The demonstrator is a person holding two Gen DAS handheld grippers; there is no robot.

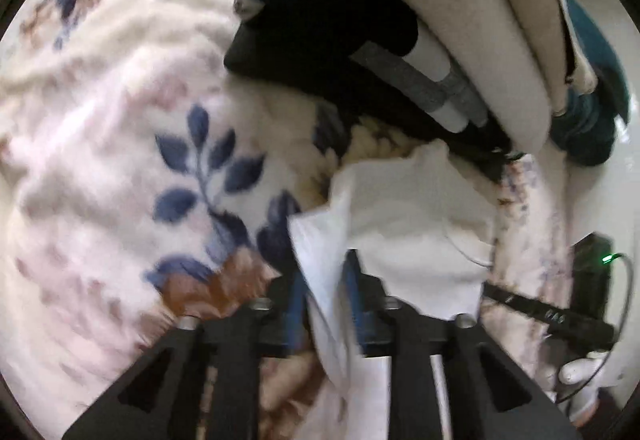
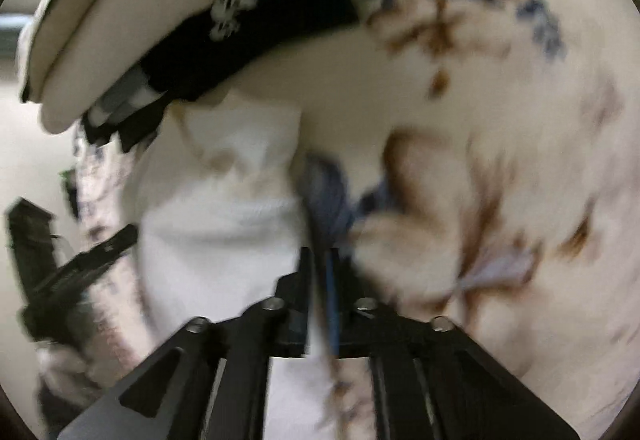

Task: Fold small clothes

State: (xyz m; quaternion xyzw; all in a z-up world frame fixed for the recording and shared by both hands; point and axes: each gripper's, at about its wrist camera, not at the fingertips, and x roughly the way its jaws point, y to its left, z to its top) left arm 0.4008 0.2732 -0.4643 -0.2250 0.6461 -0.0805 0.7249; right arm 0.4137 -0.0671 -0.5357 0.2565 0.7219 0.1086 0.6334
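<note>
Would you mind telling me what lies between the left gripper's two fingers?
In the left wrist view, a fold of the white garment runs between the fingers of the left gripper, which pinch it over the floral blanket.

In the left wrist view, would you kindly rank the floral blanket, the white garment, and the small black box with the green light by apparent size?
1. floral blanket
2. white garment, though it is nearest the camera, which enlarges it
3. black box

Black jaws (blue pads (image 1: 354,304), silver screws (image 1: 187,321))
</note>
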